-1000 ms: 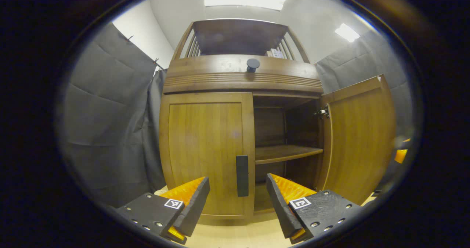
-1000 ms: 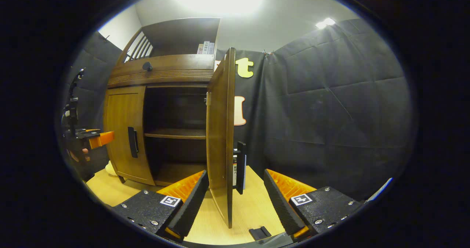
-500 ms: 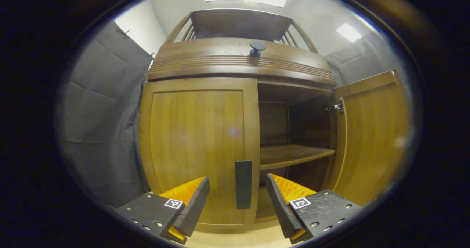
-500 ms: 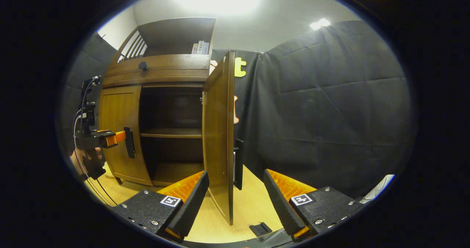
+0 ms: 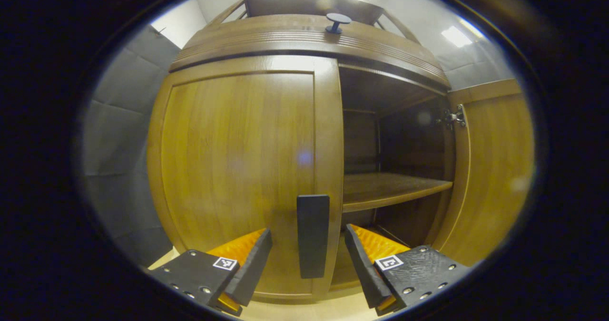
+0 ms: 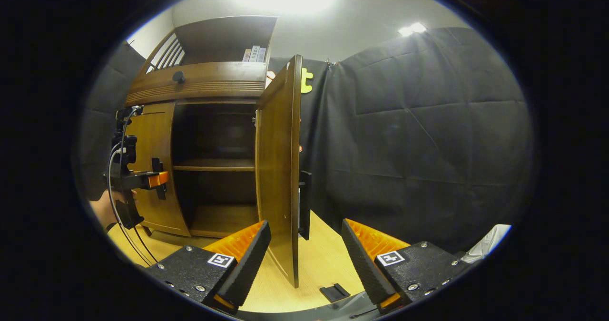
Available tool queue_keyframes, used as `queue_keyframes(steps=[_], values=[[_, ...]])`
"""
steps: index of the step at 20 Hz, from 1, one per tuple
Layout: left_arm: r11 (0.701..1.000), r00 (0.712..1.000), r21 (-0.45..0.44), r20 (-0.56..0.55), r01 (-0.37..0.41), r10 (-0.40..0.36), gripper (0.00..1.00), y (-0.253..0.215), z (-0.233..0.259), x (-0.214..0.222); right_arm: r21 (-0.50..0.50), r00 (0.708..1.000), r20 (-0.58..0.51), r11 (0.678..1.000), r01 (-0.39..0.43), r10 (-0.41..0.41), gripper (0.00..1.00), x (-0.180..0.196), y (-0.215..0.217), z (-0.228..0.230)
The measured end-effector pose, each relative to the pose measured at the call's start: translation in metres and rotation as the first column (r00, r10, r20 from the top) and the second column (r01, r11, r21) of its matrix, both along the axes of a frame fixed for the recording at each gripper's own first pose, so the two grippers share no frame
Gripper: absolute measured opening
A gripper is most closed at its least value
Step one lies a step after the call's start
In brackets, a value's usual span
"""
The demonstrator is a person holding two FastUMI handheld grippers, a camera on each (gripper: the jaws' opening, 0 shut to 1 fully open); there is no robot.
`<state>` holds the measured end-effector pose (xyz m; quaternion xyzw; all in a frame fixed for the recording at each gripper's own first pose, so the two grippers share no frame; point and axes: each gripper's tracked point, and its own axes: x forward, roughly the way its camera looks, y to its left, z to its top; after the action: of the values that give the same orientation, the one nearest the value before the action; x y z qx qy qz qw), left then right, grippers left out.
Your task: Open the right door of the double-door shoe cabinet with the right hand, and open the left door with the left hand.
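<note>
One door (image 6: 278, 169) of the cabinet (image 5: 304, 40) is already swung wide, the right one, and the right gripper (image 6: 304, 254) is spread and empty, with the door's edge between its fingers but not touched. The left door (image 5: 238, 169) is closed. The left gripper (image 5: 308, 259) has its jaws apart, holding nothing, and the dark handle (image 5: 312, 235) stands in the gap between them (contact I cannot confirm). In the right gripper view the left gripper (image 6: 154, 180) is at this handle, a hand (image 6: 107, 209) behind it.

I think the risk is a weak grasp: if the fingers close too near the handle's front, they may slip off during the pull. Also a straight pull, not following the hinge arc, could twist the handle out.
</note>
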<state>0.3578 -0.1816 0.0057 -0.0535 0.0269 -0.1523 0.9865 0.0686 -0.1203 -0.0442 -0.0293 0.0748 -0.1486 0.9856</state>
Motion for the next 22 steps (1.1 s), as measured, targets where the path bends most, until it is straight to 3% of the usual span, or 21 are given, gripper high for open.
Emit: queue_keyframes(steps=[1, 2, 3, 6, 7, 9, 10, 12, 19, 21, 22], values=[[1.0, 1.0, 0.002, -0.008, 0.003, -0.003, 0.92, -0.002, -0.003, 0.001, 0.001, 1.0, -0.005, 1.0, 0.001, -0.001, 0.93, 0.0, 0.0, -0.003], [1.0, 1.0, 0.01, -0.014, 0.008, -0.008, 0.75, -0.004, -0.005, 0.002, 0.006, 1.0, -0.01, 1.0, 0.0, 0.0, 0.93, -0.001, 0.002, -0.004], [1.0, 1.0, 0.023, -0.005, -0.009, 0.009, 0.75, -0.002, -0.006, 0.0, 0.014, 1.0, -0.016, 1.0, -0.004, 0.004, 0.93, -0.001, 0.004, -0.007], [0.999, 1.0, 0.046, 0.022, 0.007, -0.008, 0.52, -0.006, -0.002, 0.003, 0.025, 1.0, -0.025, 1.0, -0.014, 0.015, 0.93, -0.003, 0.009, -0.01], [0.999, 1.0, 0.047, 0.026, 0.014, -0.015, 0.61, -0.011, 0.0, 0.008, 0.027, 0.999, -0.025, 0.999, -0.021, 0.022, 0.93, -0.004, 0.011, -0.011], [0.999, 1.0, 0.041, 0.003, 0.009, -0.01, 0.38, -0.008, -0.002, 0.0, 0.025, 0.999, -0.018, 0.999, -0.03, 0.03, 0.92, -0.006, 0.012, -0.008], [0.999, 1.0, 0.035, -0.005, 0.003, -0.003, 0.21, -0.009, 0.0, 0.0, 0.027, 0.999, -0.013, 0.999, -0.036, 0.036, 0.92, -0.008, 0.013, -0.007], [0.999, 1.0, 0.045, -0.016, 0.004, -0.003, 0.32, -0.006, 0.0, -0.004, 0.032, 0.999, -0.001, 0.998, -0.049, 0.049, 0.93, -0.008, 0.013, -0.004], [1.0, 0.999, 0.021, -0.03, 0.018, -0.018, 0.32, 0.008, 0.001, -0.035, 0.047, 0.995, 0.017, 0.994, -0.1, 0.1, 0.93, -0.01, 0.016, 0.002], [1.0, 0.999, 0.019, -0.029, 0.02, -0.019, 0.21, 0.014, -0.001, -0.045, 0.049, 0.993, 0.018, 0.992, -0.119, 0.118, 0.93, -0.011, 0.018, 0.002], [1.0, 0.999, 0.02, -0.029, 0.019, -0.018, 0.21, 0.017, -0.001, -0.05, 0.049, 0.992, 0.016, 0.991, -0.126, 0.125, 0.93, -0.011, 0.018, 0.002]])
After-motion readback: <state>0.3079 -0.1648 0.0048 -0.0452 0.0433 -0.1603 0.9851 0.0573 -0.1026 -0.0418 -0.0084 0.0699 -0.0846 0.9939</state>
